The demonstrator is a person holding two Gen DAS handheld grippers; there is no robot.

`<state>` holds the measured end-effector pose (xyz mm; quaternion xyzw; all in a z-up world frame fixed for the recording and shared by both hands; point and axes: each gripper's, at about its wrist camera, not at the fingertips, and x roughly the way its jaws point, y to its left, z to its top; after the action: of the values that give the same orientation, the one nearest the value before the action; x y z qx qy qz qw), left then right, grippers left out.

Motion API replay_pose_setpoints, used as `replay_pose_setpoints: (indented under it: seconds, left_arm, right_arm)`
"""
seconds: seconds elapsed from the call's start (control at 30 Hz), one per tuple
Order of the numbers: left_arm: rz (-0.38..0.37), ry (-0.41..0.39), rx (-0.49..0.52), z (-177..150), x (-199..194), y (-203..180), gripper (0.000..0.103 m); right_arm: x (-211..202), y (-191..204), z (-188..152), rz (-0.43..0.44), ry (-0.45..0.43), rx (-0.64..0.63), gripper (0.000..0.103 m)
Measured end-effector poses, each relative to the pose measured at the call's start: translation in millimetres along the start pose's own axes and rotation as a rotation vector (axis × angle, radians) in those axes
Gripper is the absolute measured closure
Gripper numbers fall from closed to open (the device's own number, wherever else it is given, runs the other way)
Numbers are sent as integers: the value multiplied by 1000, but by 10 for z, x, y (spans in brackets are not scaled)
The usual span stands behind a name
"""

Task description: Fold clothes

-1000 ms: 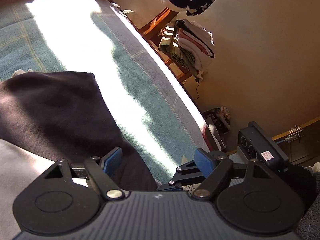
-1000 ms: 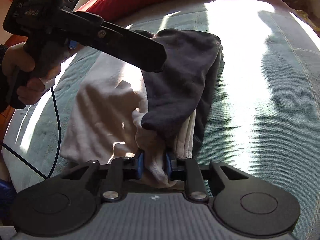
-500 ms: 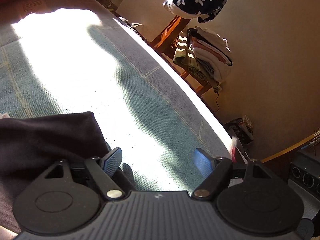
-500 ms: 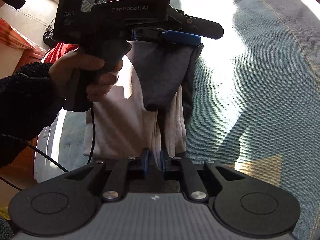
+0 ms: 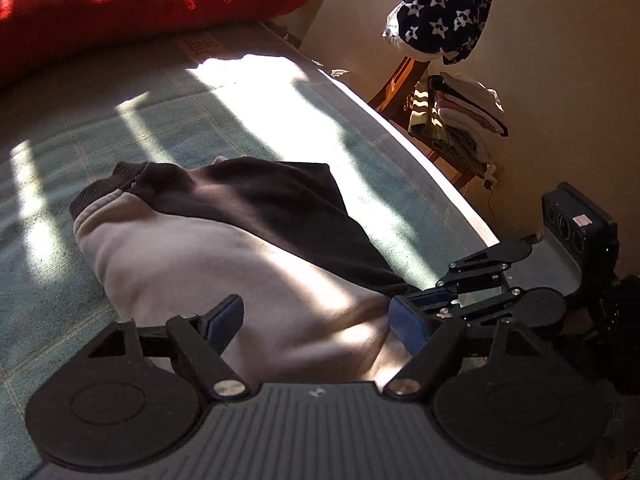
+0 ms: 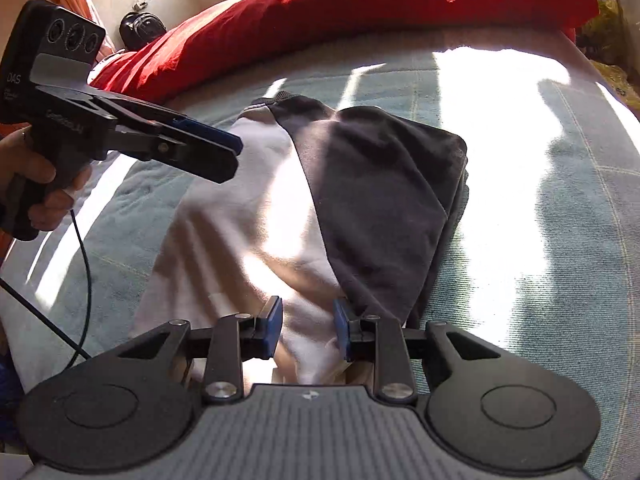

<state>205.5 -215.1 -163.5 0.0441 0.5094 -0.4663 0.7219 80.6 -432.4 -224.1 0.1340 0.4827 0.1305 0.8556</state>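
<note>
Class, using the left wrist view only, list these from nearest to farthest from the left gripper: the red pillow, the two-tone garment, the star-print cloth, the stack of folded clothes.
1. Two-tone garment, right under the left gripper, on the bed.
2. Stack of folded clothes, off to the right, on a wooden chair.
3. Red pillow, upper left, and star-print cloth, upper right: too close to call.

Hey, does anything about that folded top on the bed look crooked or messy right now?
Slightly. The folded white and dark grey sweatshirt on the teal quilted bedcover is uneven: its dark panel runs diagonally and the near hem is rumpled between the right gripper jaws. Nothing looks torn or spilled.
</note>
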Motion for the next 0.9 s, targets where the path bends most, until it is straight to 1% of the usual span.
replay_pose_setpoints:
  seconds: [0.03,0.07,0.1,0.17,0.2,0.27,0.37,0.4,0.5,0.53,0.57,0.6,0.67,0.73,0.8,0.83,0.9]
  left_arm:
    - [-2,10,5,-95,-23,-5,24]
    - [-7,11,21,-178,-44,-41,24]
    - [-18,14,35,-252,-60,-78,24]
    - [-64,19,54,-359,-65,-153,24]
    - [-85,21,71,-407,-48,-196,24]
    - [-140,64,110,-505,36,-266,23]
    - [-164,181,105,-755,191,-265,24]
    - [-170,209,100,-835,208,-255,24]
    - [-182,210,75,-976,55,-194,24]
    - [-170,202,78,-954,-21,-171,24]
    - [-157,194,80,-932,-97,-149,23]
    - [-145,186,83,-910,-173,-127,23]
    - [-101,158,102,-792,-308,-54,23]
    - [-42,90,122,-607,-415,47,23]
    - [-3,13,125,-372,-449,155,24]
    - [9,-24,131,-264,-446,189,24]
    - [4,-89,157,-62,-385,205,24]
  right_arm:
    - [18,-97,7,-2,4,44,103]
    - [-8,-164,-12,13,-2,79,103]
    - [-24,-149,-11,9,1,79,103]
    - [-50,-91,0,-6,11,67,102]
    - [-63,-62,5,-13,16,61,97]
    - [-89,-5,16,-28,26,48,93]
    - [-115,61,32,-48,39,37,93]
    - [-113,65,38,-54,42,39,93]
    - [-182,112,76,-70,39,31,92]
    - [-212,132,90,-76,36,27,89]
    - [-253,160,108,-82,30,16,82]
    - [-295,191,127,-88,22,4,77]
    - [-371,270,205,-103,-1,-33,75]
    - [-389,324,295,-115,-19,-68,73]
    - [-344,355,394,-121,-31,-100,71]
    - [-302,364,443,-120,-33,-114,71]
    - [-186,357,515,-106,-37,-135,71]
